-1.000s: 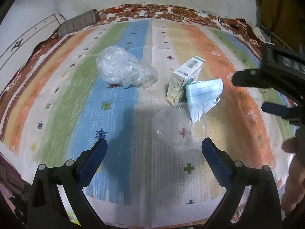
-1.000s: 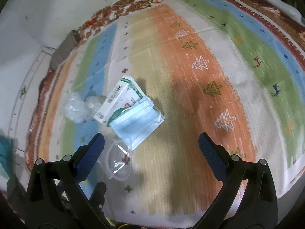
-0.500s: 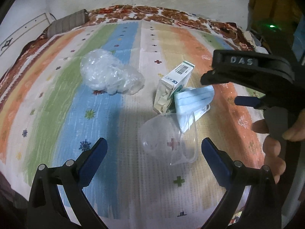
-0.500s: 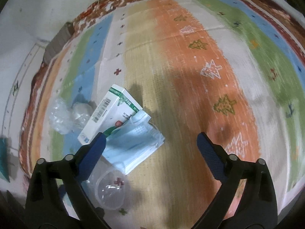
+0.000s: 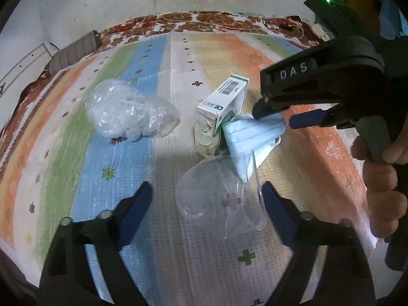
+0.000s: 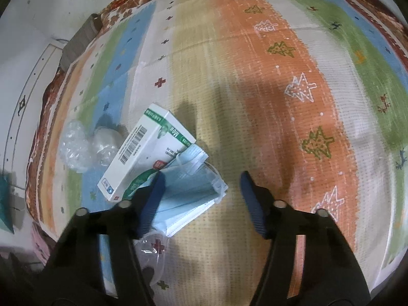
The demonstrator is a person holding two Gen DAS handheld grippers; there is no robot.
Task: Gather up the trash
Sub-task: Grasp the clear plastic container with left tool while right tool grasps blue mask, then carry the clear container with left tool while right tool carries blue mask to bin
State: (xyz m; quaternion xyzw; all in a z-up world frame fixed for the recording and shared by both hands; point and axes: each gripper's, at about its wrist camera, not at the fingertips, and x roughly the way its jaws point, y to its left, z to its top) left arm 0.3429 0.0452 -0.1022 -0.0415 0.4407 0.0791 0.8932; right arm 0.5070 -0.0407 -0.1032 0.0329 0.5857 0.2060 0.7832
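Observation:
On a striped cloth lie a crumpled clear plastic bag (image 5: 127, 112), a white and green carton (image 5: 221, 107), a blue face mask (image 5: 252, 137) and a clear plastic cup (image 5: 219, 199). My left gripper (image 5: 206, 196) is open, its fingers on either side of the cup. My right gripper (image 6: 201, 183) is open just above the mask (image 6: 188, 191), its left finger over the mask beside the carton (image 6: 145, 153). The right gripper also shows in the left wrist view (image 5: 280, 117), at the mask's far edge. The cup (image 6: 153, 247) and bag (image 6: 84, 145) lie to the left.
The striped cloth (image 6: 255, 102) covers a bed with a red floral border (image 5: 204, 20) along a white wall. A grey bolster (image 5: 74, 51) lies at the far left corner. A hand (image 5: 382, 178) holds the right gripper's handle.
Both grippers have moved down and closer to the trash. The right gripper now hovers over the mask, and the left gripper's fingers now flank the clear cup.

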